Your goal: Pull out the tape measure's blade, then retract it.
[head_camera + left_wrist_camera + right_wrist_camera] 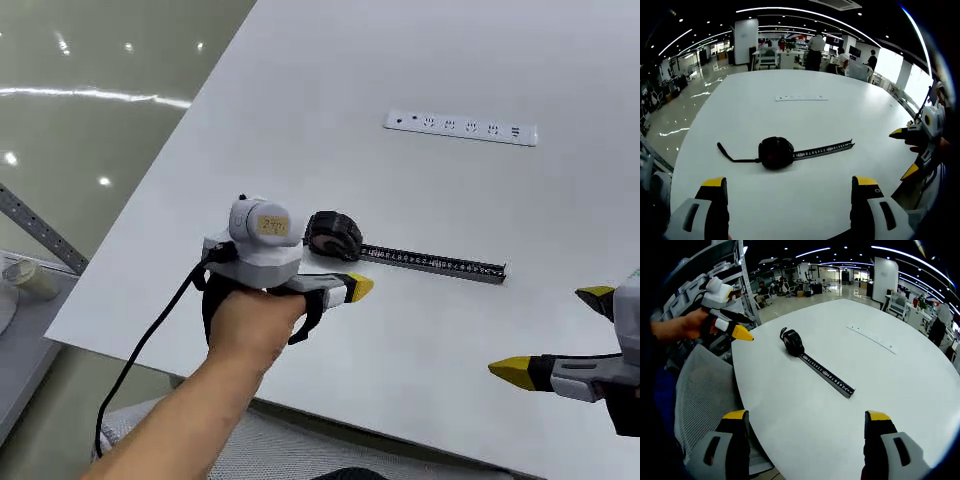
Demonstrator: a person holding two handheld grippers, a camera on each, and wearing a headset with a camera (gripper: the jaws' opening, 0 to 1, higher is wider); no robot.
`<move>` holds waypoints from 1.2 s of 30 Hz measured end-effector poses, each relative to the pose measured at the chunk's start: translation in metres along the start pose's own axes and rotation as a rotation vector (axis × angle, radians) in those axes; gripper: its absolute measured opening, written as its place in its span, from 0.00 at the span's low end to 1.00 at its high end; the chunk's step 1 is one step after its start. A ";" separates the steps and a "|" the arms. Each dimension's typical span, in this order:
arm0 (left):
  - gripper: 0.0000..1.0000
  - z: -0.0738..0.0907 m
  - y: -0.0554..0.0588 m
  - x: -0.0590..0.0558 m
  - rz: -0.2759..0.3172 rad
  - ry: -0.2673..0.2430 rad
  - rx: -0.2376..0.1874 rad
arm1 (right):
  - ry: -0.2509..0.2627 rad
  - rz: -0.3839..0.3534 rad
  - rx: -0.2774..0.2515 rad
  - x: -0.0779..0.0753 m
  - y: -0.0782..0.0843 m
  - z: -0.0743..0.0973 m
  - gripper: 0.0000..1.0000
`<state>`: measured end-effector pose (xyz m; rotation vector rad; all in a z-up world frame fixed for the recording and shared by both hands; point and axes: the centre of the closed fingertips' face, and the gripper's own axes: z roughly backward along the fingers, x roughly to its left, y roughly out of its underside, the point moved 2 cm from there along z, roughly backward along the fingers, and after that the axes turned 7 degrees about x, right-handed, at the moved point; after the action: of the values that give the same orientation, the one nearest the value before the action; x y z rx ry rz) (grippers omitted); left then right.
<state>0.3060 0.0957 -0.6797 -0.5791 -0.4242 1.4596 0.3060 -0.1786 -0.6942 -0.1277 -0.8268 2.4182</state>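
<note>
A black tape measure (pixel 333 235) (pixel 776 152) (pixel 792 342) lies on the white table (pixel 400 70) with its dark blade (pixel 432 263) (pixel 823 149) (pixel 827 375) pulled out flat toward the right. My left gripper (pixel 355 289) (pixel 787 185) hovers just in front of the case, open and holding nothing. Off the blade's free end, at the lower right, my right gripper (pixel 555 330) (pixel 805 417) also stands open and empty. A short black wrist strap (pixel 732 155) trails from the case.
A white power strip (pixel 461 127) (pixel 801 98) (pixel 872 339) lies flat at the far side of the table. A grey mesh chair (pixel 705 395) stands at the table's near edge. People stand at desks far behind (pixel 816 47).
</note>
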 end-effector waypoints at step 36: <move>0.98 -0.044 -0.012 0.008 0.103 -0.021 -0.025 | -0.036 0.141 0.064 -0.043 -0.003 -0.044 0.81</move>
<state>0.3428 0.0987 -0.7079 -0.6131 -0.4347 1.5624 0.3547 -0.1770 -0.7315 -0.1210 -0.7785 2.5833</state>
